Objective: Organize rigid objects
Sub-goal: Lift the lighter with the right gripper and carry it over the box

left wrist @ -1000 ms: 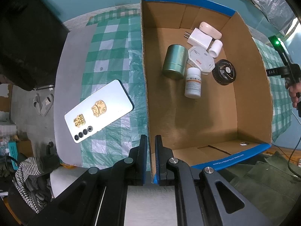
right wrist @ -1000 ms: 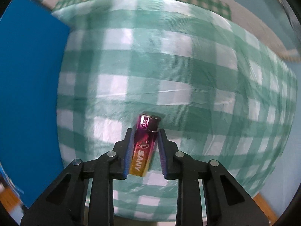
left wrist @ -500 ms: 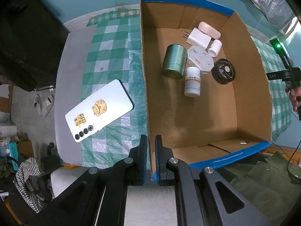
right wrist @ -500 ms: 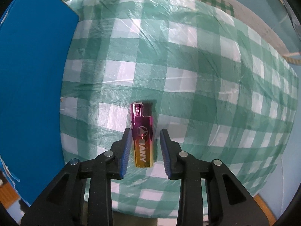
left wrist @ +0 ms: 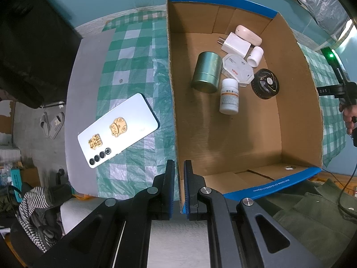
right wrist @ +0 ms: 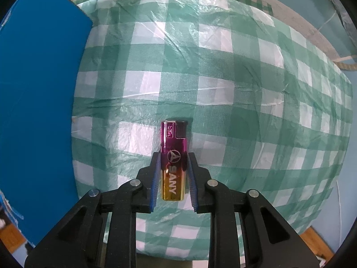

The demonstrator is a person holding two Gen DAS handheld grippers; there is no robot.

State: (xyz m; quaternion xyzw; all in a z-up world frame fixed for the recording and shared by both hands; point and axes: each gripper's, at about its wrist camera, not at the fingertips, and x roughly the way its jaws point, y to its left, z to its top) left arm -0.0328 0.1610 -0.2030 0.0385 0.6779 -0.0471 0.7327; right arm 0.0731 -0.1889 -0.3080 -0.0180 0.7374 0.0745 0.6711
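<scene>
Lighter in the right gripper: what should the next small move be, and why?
Probably lift the lighter and carry it toward the box. The right gripper is shut on its lower body while it hangs over the checked cloth, and the box's blue wall stands close at the picture's left. The left gripper is clamped on the box's wall.

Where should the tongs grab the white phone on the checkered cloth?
Across its two long edges near the middle, coming straight down from above. The phone lies flat, camera side up, beside the cardboard box, and it is slim and narrowest that way.
</scene>
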